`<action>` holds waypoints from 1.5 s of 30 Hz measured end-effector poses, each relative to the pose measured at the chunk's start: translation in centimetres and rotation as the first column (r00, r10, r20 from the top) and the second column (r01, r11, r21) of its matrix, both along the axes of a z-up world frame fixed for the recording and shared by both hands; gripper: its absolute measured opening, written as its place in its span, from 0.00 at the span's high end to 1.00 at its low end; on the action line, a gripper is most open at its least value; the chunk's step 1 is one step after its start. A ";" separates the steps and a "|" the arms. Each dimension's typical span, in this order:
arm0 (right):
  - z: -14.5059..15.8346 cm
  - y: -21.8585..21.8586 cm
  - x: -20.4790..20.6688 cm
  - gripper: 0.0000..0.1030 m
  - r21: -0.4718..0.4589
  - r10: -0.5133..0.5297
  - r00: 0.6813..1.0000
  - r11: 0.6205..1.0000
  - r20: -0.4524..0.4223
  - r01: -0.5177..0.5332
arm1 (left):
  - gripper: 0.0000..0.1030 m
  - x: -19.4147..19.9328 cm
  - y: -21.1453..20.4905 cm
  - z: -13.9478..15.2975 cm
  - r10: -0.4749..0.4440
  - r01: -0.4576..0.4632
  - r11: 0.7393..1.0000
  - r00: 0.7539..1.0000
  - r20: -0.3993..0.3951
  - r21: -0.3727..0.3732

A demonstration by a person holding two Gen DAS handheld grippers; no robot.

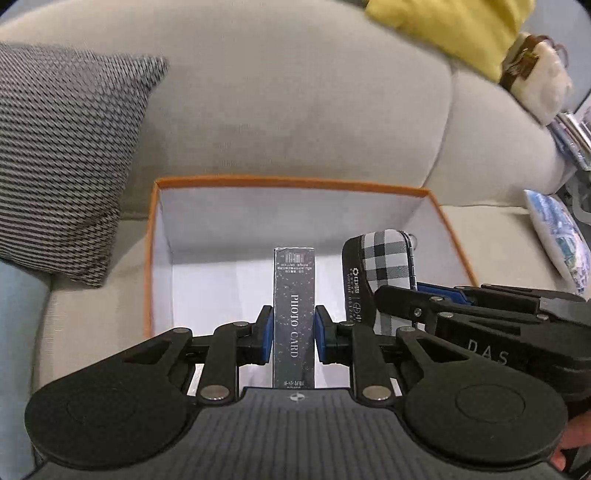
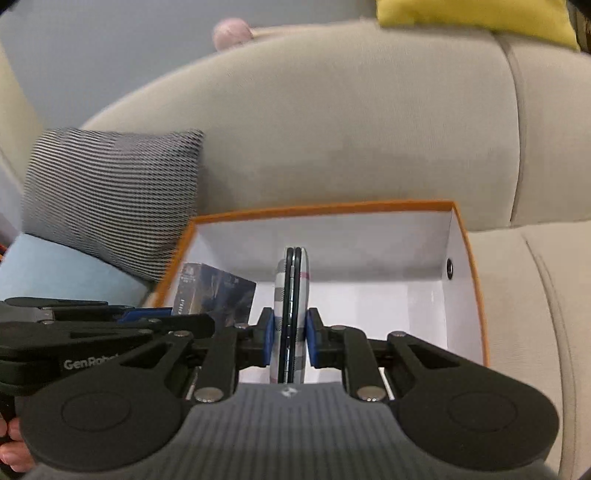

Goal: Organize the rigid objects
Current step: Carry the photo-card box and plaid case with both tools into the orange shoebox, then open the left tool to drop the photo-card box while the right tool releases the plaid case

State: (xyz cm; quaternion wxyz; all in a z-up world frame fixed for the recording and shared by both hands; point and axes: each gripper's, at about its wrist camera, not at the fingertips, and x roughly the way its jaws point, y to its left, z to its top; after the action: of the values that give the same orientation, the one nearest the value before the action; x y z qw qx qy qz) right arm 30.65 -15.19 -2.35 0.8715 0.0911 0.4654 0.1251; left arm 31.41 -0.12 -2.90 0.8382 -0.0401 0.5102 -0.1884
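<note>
My left gripper (image 1: 294, 334) is shut on a dark photo card box (image 1: 294, 310), held edge-on over the open orange-rimmed white box (image 1: 295, 181) on the sofa seat. My right gripper (image 2: 290, 338) is shut on a plaid hard case (image 2: 291, 295), held on edge over the same orange-rimmed box (image 2: 325, 209). In the left wrist view the plaid case (image 1: 388, 258) and the right gripper (image 1: 424, 295) are just to the right. In the right wrist view the photo card box (image 2: 218, 291) and the left gripper (image 2: 155, 317) are to the left. The box's inside looks bare.
A houndstooth cushion (image 1: 62, 155) leans on the left of the beige sofa backrest (image 1: 295, 103), with a light blue cushion (image 2: 66, 273) below it. A yellow pillow (image 1: 450, 33) and a plush toy (image 1: 535, 81) sit on top at right. A blue patterned cushion (image 1: 557, 236) lies at far right.
</note>
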 end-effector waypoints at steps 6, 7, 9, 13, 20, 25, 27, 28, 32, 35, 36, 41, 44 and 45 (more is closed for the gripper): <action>-3.8 0.4 3.2 0.82 -0.035 -0.007 0.998 0.999 -0.063 0.005 | 0.76 2.5 -1.5 -2.8 -0.020 0.023 0.998 0.998 -0.051 0.057; -4.2 0.3 3.4 0.82 -0.036 -0.007 0.997 0.999 -0.071 0.005 | 0.76 2.7 -1.7 -3.3 -0.021 0.025 0.997 0.998 -0.058 0.068; -4.8 0.2 3.2 0.82 -0.038 -0.014 0.996 0.999 -0.087 0.011 | 0.76 3.1 -2.4 -4.3 -0.029 0.036 0.995 0.997 -0.067 0.097; -6.0 0.2 3.8 0.82 -0.040 -0.011 0.994 0.999 -0.112 0.007 | 0.76 4.3 -2.6 -5.8 -0.022 0.033 0.993 0.995 -0.099 0.112; -7.3 0.8 5.0 0.82 -0.041 -0.002 0.990 0.999 -0.139 -0.004 | 0.76 5.7 -3.0 -7.2 0.006 0.010 0.993 0.991 -0.130 0.121; -7.6 0.8 4.8 0.82 -0.033 -0.001 0.990 0.999 -0.143 -0.004 | 0.67 6.3 -3.1 -7.1 0.006 0.016 0.981 0.993 -0.117 0.193; -7.6 0.7 4.9 0.82 -0.032 0.000 0.989 0.999 -0.147 -0.004 | 0.65 6.4 -3.2 -6.9 -0.011 0.037 0.972 0.994 -0.109 0.234; -7.7 0.6 4.9 0.82 -0.030 0.000 0.989 1.000 -0.149 -0.005 | 0.65 6.4 -3.3 -6.9 -0.027 0.052 0.970 0.994 -0.108 0.239; -7.8 0.1 5.2 0.82 -0.009 0.000 0.987 1.000 -0.161 -0.001 | 0.65 6.3 -4.1 -6.2 -0.068 0.085 0.942 0.996 -0.065 0.323; -7.9 0.0 5.3 0.82 0.012 -0.004 0.985 1.000 -0.173 0.006 | 0.63 6.3 -4.5 -5.4 -0.089 0.100 0.935 0.995 -0.049 0.341; -7.9 0.0 5.3 0.82 0.020 -0.005 0.984 1.000 -0.177 0.008 | 0.63 6.2 -4.6 -5.1 -0.091 0.101 0.935 0.995 -0.045 0.339; -8.0 0.6 5.0 0.82 0.068 0.010 0.978 0.998 -0.207 0.004 | 0.60 5.4 -3.2 -1.8 -0.099 0.087 0.946 0.995 0.025 0.312; -8.3 1.2 4.9 0.82 0.084 0.007 0.972 0.996 -0.235 0.013 | 0.50 4.5 -2.4 0.5 -0.105 0.068 0.941 0.990 0.093 0.333; -8.4 1.5 4.9 0.82 0.082 -0.002 0.969 0.996 -0.249 0.023 | 0.49 4.2 -2.5 0.9 -0.109 0.065 0.936 0.988 0.110 0.346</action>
State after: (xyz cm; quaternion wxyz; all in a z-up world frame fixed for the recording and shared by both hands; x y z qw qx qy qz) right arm 35.56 -13.73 -10.79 0.8024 0.1458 0.5646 0.1268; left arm 35.59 -2.59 -1.97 0.8540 0.1405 0.4820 -0.1361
